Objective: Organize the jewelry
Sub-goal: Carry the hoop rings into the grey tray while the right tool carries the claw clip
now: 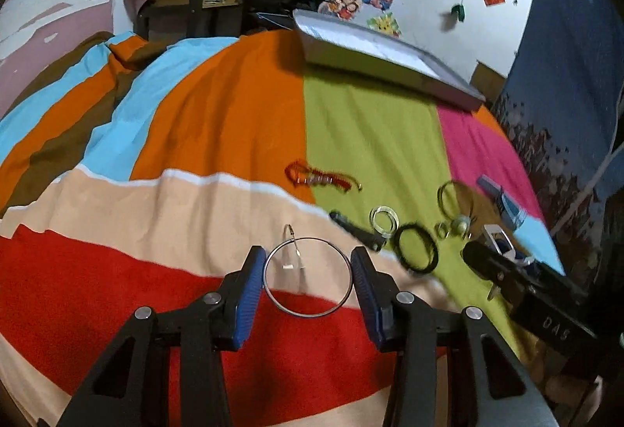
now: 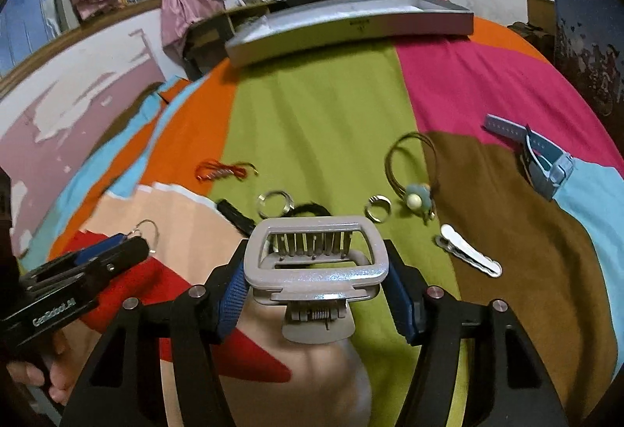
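The left gripper has its fingers pinching a hoop by its outer edges, above the bed. It is a thin silver wire ring with a hook: light, springy, probably easy to bend or let slip, so a gentle hold across its width suits it. The right gripper has its fingers clamped on a claw clip, grey, rigid, toothed, best gripped by its sides. A grey tray lies at the bed's far side, well apart
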A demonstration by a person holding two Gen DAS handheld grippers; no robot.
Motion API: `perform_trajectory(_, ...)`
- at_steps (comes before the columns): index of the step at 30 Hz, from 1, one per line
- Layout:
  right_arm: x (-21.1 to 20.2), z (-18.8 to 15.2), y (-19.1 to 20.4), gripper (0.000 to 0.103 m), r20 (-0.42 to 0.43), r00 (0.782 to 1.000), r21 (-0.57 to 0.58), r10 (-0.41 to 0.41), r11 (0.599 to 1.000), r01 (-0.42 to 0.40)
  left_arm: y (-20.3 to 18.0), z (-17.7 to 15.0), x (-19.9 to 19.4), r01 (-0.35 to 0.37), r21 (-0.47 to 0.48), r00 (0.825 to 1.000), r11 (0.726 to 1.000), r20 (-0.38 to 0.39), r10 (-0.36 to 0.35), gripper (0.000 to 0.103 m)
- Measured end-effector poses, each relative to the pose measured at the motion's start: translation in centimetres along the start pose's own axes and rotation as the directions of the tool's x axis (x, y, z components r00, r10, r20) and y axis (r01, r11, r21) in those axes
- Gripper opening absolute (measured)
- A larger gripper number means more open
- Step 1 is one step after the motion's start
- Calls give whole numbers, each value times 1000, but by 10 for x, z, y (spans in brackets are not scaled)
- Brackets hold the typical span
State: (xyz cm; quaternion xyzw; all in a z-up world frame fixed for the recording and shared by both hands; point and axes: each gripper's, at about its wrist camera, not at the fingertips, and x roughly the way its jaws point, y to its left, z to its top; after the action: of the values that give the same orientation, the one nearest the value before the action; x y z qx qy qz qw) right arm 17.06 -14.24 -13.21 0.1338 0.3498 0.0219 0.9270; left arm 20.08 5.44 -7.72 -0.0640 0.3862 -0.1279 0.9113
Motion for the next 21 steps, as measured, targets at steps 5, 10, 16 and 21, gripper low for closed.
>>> perform_trajectory(5, -10, 13, -1, 58, 29, 999, -14, 22, 1000, -22, -1, 20, -3, -4, -4, 1000, 1000, 13, 5, 43)
perform_trajectory(10, -17, 37, -3, 58, 43, 998, -10, 34, 999, -33, -8, 67, -1, -11, 37, 997, 999, 72, 8, 43)
perform_trajectory(16, -13, 111, -13, 58, 103, 992, -32, 68, 997, -65, -18, 146, 20, 46, 37, 992, 998, 113, -50, 43)
perform_trajectory(21, 6, 182, -18, 58, 195, 979, -128, 62, 991, -37, -35, 210, 50, 78, 52, 983, 996, 164, -86, 43)
